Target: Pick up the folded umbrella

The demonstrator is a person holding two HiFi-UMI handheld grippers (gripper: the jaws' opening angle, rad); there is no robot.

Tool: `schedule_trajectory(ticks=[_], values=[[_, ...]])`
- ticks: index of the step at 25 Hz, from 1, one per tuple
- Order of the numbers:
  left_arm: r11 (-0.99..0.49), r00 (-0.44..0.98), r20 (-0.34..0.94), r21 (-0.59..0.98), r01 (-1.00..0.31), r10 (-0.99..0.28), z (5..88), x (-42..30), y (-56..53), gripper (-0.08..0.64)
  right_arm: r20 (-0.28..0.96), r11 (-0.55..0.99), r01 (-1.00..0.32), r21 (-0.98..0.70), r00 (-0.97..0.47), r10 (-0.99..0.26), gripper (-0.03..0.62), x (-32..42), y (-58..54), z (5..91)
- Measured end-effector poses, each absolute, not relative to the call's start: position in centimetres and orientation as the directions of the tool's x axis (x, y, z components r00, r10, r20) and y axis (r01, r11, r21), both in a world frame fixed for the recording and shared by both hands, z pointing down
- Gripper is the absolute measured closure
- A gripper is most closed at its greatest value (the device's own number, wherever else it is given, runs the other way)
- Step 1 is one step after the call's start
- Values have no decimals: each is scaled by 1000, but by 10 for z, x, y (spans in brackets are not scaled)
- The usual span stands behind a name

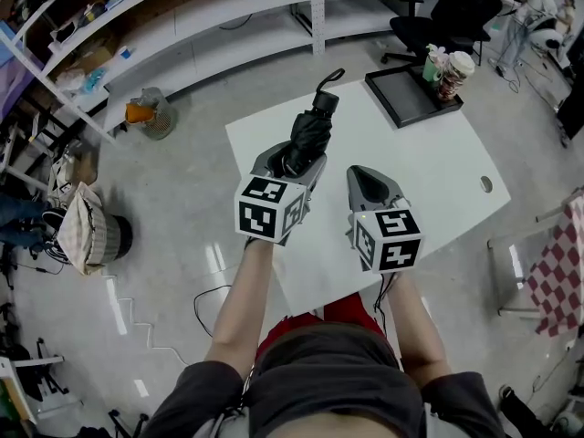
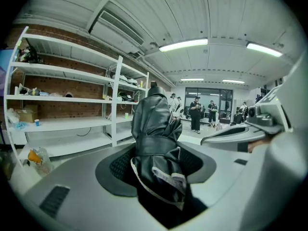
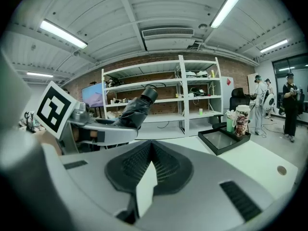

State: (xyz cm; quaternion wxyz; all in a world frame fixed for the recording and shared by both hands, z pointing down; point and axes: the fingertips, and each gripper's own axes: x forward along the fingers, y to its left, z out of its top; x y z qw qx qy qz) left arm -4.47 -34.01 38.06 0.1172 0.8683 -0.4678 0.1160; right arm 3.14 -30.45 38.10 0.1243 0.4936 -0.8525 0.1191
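The left gripper (image 1: 292, 161) is clenched on the folded umbrella (image 1: 308, 140). Its two pads press the black fabric from both sides, close to the strap that binds the bundle. I think this place is chosen because the cloth there is thick and gives a little, so it does not slip out.

The umbrella is held in the air above the white table (image 1: 438, 172), over the near part of it, and does not touch it. The handle end with its loop points away from the person and somewhat upward, so the long body stays free of the table top. By my judgement the pick-up is almost done.

The right gripper (image 1: 360, 173) is above the same table, just beside the left one. Its jaws are closed together with nothing between them; probably one gripper is enough. A black tray (image 1: 401, 99) lies at the far edge of the table, well apart.
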Motion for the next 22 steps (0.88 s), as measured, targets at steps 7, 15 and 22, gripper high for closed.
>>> schedule_trajectory(ticks=[7, 15, 22], values=[[-499, 505, 267, 92, -861, -821, 363, -65, -318, 311, 295, 511, -857, -70, -507, -810, 574, 17, -291, 367], [-461, 471, 202, 97, -882, -859, 336, -86, -286, 311, 255, 531, -845, -63, -528, -810, 574, 9, -275, 350], [-426, 438, 157, 102, -899, -885, 317, -100, -256, 311, 227, 551, -833, -56, -548, -805, 574, 5, -259, 337]])
